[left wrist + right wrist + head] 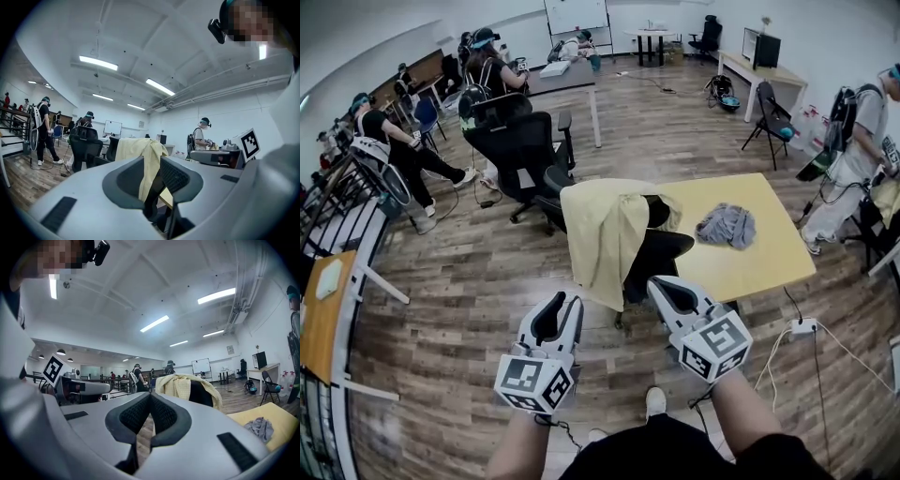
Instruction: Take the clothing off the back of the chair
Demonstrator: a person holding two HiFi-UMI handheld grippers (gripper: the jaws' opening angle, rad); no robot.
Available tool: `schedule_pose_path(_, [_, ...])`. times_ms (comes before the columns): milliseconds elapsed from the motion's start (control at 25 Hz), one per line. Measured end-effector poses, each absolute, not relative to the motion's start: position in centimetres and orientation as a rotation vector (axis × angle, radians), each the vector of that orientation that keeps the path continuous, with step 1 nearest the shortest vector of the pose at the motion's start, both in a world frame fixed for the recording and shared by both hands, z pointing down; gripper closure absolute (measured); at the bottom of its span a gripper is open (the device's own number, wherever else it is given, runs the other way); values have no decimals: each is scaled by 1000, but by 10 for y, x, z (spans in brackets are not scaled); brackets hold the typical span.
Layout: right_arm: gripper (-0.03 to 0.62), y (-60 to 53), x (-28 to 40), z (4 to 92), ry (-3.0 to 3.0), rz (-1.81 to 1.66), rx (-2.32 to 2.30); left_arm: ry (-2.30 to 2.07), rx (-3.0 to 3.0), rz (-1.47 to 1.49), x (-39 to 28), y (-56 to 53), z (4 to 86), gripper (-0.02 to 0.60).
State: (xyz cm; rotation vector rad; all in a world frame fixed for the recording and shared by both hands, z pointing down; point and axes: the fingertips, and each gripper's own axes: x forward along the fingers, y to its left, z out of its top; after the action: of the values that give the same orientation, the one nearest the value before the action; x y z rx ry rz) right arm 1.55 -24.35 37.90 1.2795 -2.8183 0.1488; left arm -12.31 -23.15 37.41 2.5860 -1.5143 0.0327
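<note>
A pale yellow garment (605, 234) hangs over the back of a black office chair (666, 248), which stands against a yellow table (769, 262). Both grippers are held level just short of the chair, apart from the cloth. My left gripper (562, 302) is a little open with nothing between its jaws; the left gripper view shows the garment (140, 147) through the gap. My right gripper (661, 284) has its pads meeting at the tips, with nothing in them. In the right gripper view the garment (180, 385) lies ahead, slightly to the right.
A crumpled grey cloth (727, 225) lies on the yellow table. Another black chair (520, 155) stands behind the draped one. A power strip (803, 326) and cable lie on the floor at right. Several people stand around the room's edges. A wooden desk (323, 309) is at left.
</note>
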Motion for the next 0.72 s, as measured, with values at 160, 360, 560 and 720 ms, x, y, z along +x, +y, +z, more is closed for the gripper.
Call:
schedule_pose_path(160, [582, -264, 40, 382, -2824, 156, 1274, -1533, 2586, 50, -99, -255, 375, 410])
schedule_pose_path(360, [582, -287, 66, 386, -2833, 165, 1248, -1578, 2566, 61, -75, -284, 377, 341])
schedule_pose_path(560, [582, -306, 84, 390, -2846, 169, 1202, -1638, 2534, 76, -59, -309, 379, 278])
schedule_pose_path(720, [582, -316, 99, 392, -2858, 171, 1168, -1688, 2508, 96, -49, -323, 381, 250])
